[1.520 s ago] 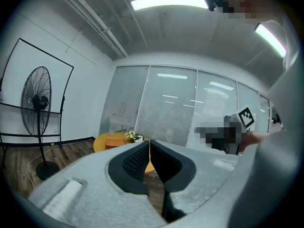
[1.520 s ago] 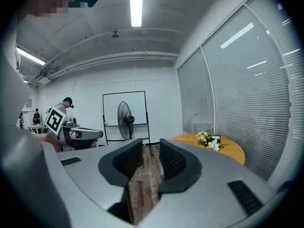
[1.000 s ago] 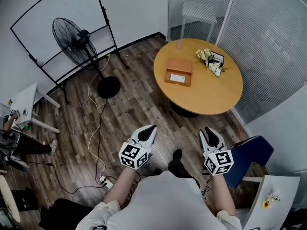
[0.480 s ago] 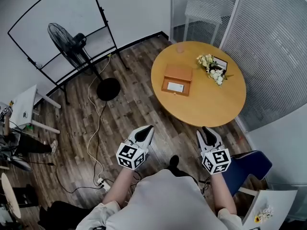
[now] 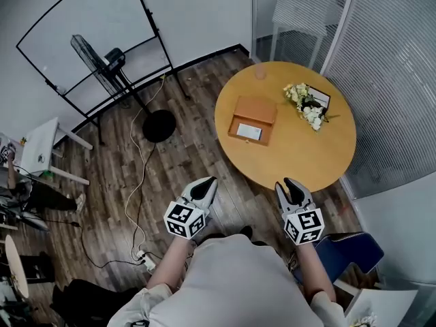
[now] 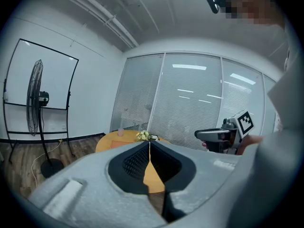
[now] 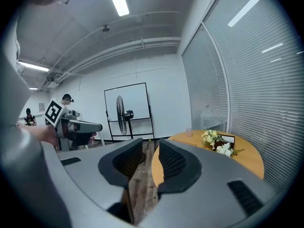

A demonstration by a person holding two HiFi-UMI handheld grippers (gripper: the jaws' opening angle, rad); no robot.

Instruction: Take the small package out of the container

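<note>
both nearer table point(image 5: 300, 152), left claw point(image 5: 210, 181), right claw point(image 5: 289, 183)

You're standing in an office meeting room. It shows in the rolling whiteboard point(image 5: 102, 19) by the white wall, the glass partitions with blinds point(image 5: 395, 80), a round wooden counter point(image 5: 306, 155), a blue chair point(image 5: 344, 251), the wood-plank floor point(image 5: 184, 155) and the strip ceiling lights point(image 7: 118, 1).

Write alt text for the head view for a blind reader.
Seen from above, a person holds the left gripper and right gripper low over a wooden floor, short of a round wooden table. On it sit a brown box holding a small white package, and flowers.
</note>
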